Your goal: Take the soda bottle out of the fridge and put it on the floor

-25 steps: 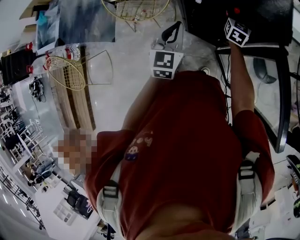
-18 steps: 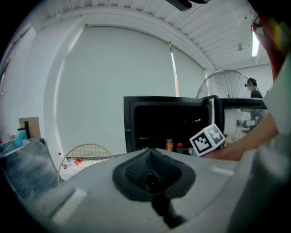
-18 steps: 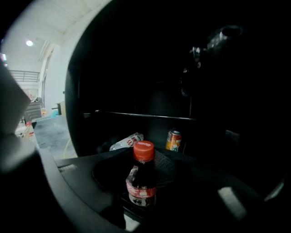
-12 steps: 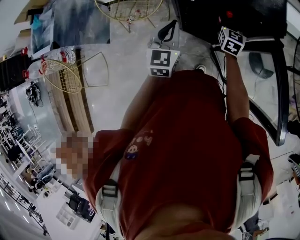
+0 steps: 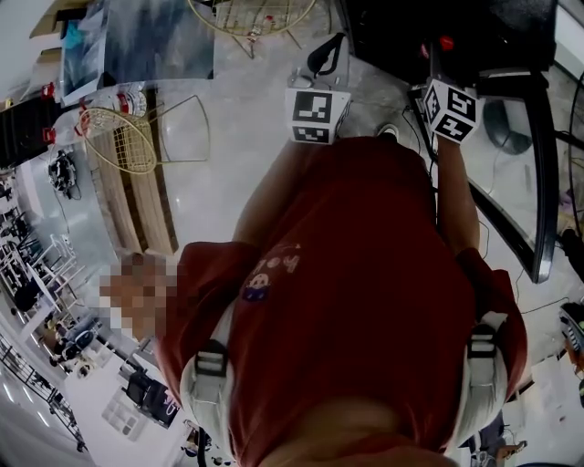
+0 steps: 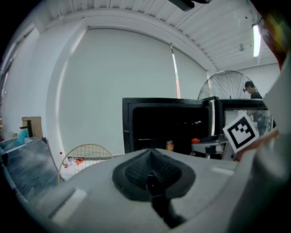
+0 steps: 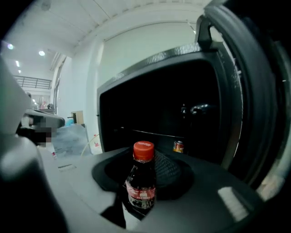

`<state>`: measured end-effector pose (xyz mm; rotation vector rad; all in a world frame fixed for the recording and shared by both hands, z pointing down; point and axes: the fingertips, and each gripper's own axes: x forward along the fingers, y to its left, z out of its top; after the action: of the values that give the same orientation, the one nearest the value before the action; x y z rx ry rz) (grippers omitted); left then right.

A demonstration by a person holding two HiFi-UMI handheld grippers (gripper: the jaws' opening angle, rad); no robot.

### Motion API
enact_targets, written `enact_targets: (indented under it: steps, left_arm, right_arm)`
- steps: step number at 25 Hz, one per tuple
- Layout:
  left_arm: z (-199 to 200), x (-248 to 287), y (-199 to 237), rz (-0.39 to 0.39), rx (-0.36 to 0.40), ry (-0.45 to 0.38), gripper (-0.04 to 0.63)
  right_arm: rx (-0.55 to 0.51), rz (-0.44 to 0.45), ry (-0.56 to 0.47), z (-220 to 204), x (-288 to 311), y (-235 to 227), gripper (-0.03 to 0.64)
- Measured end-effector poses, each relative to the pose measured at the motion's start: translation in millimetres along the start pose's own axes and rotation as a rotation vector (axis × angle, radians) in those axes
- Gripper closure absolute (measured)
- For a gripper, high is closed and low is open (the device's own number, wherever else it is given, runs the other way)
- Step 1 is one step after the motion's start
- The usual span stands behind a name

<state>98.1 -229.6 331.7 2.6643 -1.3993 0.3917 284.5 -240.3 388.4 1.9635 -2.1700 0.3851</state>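
Observation:
A dark soda bottle [image 7: 142, 182] with a red cap stands upright between the pads of my right gripper [image 7: 143, 178], which is shut on it just in front of the open black fridge [image 7: 159, 109]. In the head view the right gripper [image 5: 436, 53] is at the fridge's mouth [image 5: 456, 23], and the bottle's red cap [image 5: 445, 43] shows past its marker cube. My left gripper [image 5: 326, 57] hangs left of it over the floor, jaws shut with nothing in them [image 6: 150, 170]. From the left gripper view the fridge [image 6: 163, 123] lies ahead.
A small can [image 7: 178, 146] stands on a shelf inside the fridge. The fridge's glass door [image 5: 520, 182] is swung open at the right. Gold wire chairs [image 5: 128, 137] and a wooden bench [image 5: 137, 201] stand at the left on the pale floor [image 5: 237, 146]. Cables [image 5: 438, 173] lie by the fridge.
My right gripper has drawn back from the fridge toward the person with the bottle in it. The left gripper has stayed where it was.

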Motion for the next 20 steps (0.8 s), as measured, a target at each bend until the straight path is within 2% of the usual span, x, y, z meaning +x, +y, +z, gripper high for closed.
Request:
enact_targets:
  steps: [10, 16, 20]
  left_arm:
    - [7, -1, -24, 0.037, 0.038, -0.012, 0.595]
    - [-12, 0, -42, 0.088, 0.029, 0.022, 0.595]
    - [-21, -7, -45, 0.139, 0.003, 0.046, 0.595]
  right_arm:
    - [-0.02, 0.074, -0.022, 11, -51, 3, 0.482]
    - [-0.008, 0.111, 0.007, -12, -62, -13, 0.482]
    - [-0.007, 0.168, 0.033, -22, -67, -8, 0.482]
